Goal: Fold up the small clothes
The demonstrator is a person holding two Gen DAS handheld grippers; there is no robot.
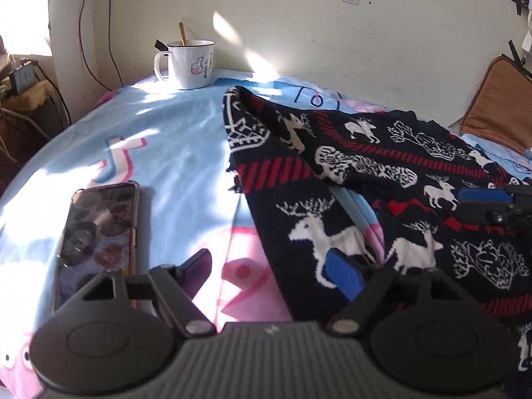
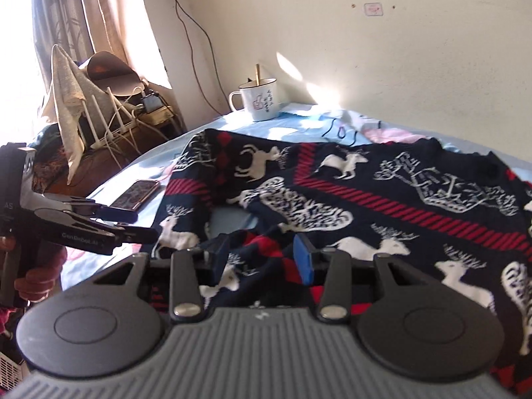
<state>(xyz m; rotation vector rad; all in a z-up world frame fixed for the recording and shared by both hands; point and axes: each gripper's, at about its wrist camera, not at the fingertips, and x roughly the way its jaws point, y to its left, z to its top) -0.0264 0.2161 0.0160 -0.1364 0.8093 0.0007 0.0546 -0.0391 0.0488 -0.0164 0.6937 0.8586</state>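
A dark navy knitted sweater with white reindeer and red stripes lies spread on the bed, its left part folded over in loose ridges. My left gripper hovers at the sweater's left edge with its jaws wide apart and nothing between them; its blue-padded finger overlaps the hem. My right gripper is over the sweater's near part. Its jaws stand apart, a bunched fold of the knit lies between them, and the pads do not press on it.
A phone lies on the light blue cartoon sheet just left of the sweater. A white enamel mug with a stick stands by the wall. A brown cushion sits far right. A router and cables clutter the bedside.
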